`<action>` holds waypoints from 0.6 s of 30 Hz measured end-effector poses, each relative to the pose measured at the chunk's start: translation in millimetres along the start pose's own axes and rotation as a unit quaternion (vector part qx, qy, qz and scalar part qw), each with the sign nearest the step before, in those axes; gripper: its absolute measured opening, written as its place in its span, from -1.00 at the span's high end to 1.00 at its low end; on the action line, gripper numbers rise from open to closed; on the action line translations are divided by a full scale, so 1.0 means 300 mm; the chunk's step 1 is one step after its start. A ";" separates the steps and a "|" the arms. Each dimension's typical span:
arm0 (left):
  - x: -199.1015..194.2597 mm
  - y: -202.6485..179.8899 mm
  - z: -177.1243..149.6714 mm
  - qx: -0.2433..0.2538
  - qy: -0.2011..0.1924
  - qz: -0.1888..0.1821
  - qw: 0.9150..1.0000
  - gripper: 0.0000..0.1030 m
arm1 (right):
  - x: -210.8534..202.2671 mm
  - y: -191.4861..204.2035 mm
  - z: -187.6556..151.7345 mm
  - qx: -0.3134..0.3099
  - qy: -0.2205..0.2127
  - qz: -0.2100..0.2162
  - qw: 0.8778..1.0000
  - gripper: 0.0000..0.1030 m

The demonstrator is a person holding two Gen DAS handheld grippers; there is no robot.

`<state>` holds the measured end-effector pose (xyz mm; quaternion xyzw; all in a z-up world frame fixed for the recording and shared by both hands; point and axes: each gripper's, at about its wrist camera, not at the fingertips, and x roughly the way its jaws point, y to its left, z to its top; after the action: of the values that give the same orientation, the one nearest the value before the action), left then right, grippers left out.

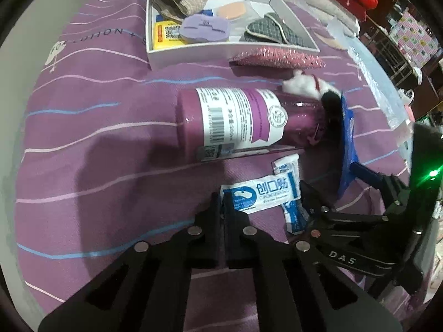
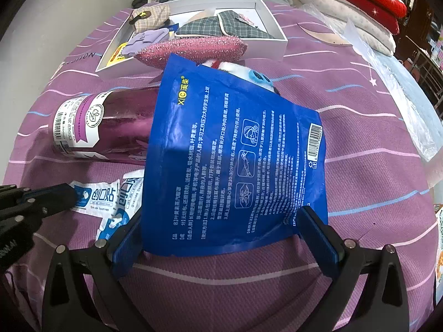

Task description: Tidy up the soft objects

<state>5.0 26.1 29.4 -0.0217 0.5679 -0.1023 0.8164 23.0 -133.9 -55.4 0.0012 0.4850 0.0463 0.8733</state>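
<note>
Left wrist view: your left tool (image 1: 221, 202) is closed, its jaws pinching the edge of a white-and-blue plaster sachet (image 1: 259, 193) that lies on the purple striped bedspread (image 1: 97, 138). A second sachet (image 1: 293, 215) lies just beside it, partly under the first. This reads as the pick-up step — the grip looks made, the lift not yet. The next move calls for a clean lift that leaves the second sachet behind, then a carry past the lying purple bottle (image 1: 238, 119) to the white tray (image 1: 191, 55).

Right wrist view: your right tool (image 2: 221, 229) stands wide, its blue pads on either side of a blue foil pouch (image 2: 235, 152) whose lower edge sits between them; whether the pads press on it you cannot tell. The pouch covers part of the bottle and a white plush toy (image 2: 243, 73). A pink glitter sponge (image 2: 191, 51) rests against the tray's near wall.

Surroundings: the surface is a bed — soft and yielding. Folded red and pale quilts (image 2: 360, 2) are stacked at the far right.
</note>
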 end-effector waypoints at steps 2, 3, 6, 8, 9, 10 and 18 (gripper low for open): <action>-0.023 0.012 0.001 -0.007 -0.010 -0.003 1.000 0.95 | 0.000 0.000 0.000 0.000 0.000 0.000 1.000 -1.00; -0.034 0.019 0.001 -0.010 -0.013 -0.004 1.000 0.95 | 0.000 0.000 0.000 0.000 0.000 0.000 1.000 -1.00; -0.058 0.032 0.001 -0.017 -0.027 -0.014 0.999 0.95 | 0.000 -0.001 0.000 0.000 0.001 0.000 1.000 -1.00; -0.071 0.041 0.001 -0.021 -0.035 -0.026 0.999 0.95 | 0.000 0.000 0.001 0.000 0.000 0.000 1.000 -1.00; -0.072 0.042 0.003 -0.023 -0.036 -0.030 0.999 0.95 | 0.000 0.000 0.002 0.000 0.000 0.000 1.000 -1.00; -0.077 0.048 0.002 -0.026 -0.040 -0.034 0.998 0.95 | 0.000 -0.001 0.002 0.000 0.001 -0.001 1.000 -1.00; -0.053 0.088 0.003 -0.044 -0.036 -0.051 0.997 0.95 | 0.023 0.019 0.025 0.009 0.009 -0.025 1.000 -1.00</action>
<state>4.2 54.7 40.6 -0.0904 0.5401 -0.1180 0.8284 32.6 -127.3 -56.9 -0.0031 0.4933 0.0200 0.8696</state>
